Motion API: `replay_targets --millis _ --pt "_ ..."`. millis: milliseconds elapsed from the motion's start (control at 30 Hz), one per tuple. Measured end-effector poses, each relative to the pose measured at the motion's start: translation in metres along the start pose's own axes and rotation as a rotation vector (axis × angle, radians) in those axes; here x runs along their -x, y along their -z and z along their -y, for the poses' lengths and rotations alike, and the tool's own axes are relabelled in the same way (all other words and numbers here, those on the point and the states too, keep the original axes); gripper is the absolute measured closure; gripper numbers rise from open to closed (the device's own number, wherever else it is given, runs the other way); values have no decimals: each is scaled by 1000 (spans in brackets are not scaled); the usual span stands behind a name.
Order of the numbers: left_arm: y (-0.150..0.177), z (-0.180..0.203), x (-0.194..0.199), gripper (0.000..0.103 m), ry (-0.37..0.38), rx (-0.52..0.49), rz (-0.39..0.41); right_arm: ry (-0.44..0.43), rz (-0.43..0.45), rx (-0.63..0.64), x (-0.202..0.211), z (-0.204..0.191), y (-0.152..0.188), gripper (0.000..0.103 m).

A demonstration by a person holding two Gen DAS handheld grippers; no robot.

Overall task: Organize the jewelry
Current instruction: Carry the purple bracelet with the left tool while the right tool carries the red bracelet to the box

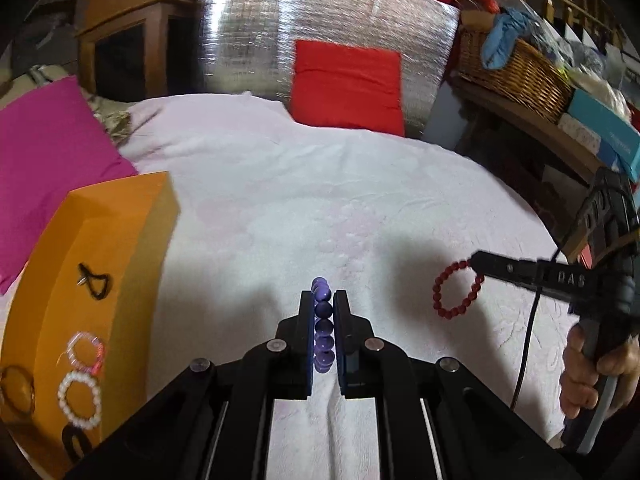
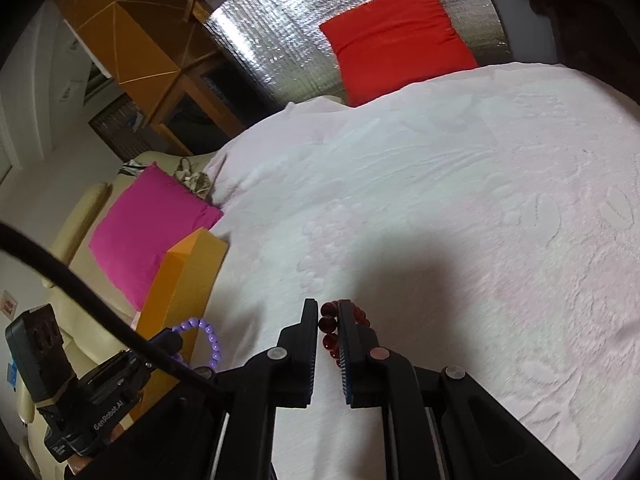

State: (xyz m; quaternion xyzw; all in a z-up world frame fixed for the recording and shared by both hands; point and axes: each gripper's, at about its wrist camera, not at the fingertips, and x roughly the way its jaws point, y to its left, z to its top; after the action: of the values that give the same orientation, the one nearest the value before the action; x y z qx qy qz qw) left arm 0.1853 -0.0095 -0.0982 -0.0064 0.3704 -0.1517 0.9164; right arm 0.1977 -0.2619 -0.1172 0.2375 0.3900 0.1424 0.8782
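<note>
Box (image 1: pixel 92 280) lies left of my left gripper (image 1: pixel 323 300), nearer than my right gripper (image 2: pixel 329 312); left clamps purple bracelet (image 1: pixel 323 320), right clamps red bracelet (image 1: pixel 456 290)

— What lies on the white textured blanket (image 1: pixel 280 200)?

— A square red cushion (image 1: pixel 347 87) leans against a silver quilted foil panel (image 1: pixel 248 32); a magenta pillow (image 1: pixel 48 152) sits at the left edge.

— And to the right?

— A woven wicker basket (image 1: pixel 516 68) on a wooden shelf, beside a teal cardboard box (image 1: pixel 604 128).
</note>
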Motion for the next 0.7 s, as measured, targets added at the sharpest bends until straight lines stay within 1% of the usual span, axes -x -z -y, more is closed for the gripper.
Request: replay_targets --millis 67,133,233,333,433,533,700 --pt "4 -4 11 94 -32 19 20 -11 1 2 1 -5 6 92" --pt "5 -12 19 94 -37 49 32 -23 2 0 1 -11 13 92" --pt "6 -30 35 94 -57 95 61 -12 4 27 2 -24 21 92" --pt "6 -55 51 94 -67 145 92 -11 -9 71 0 -42 29 92" --pt "5 -82 62 94 -94 190 110 -15 -30 110 -6 -63 34 92" --pt "6 -108 67 94 -132 233 108 -23 -50 146 -15 -86 36 92" --pt "9 -154 78 94 -229 292 125 -39 -68 239 -31 -138 27 92"
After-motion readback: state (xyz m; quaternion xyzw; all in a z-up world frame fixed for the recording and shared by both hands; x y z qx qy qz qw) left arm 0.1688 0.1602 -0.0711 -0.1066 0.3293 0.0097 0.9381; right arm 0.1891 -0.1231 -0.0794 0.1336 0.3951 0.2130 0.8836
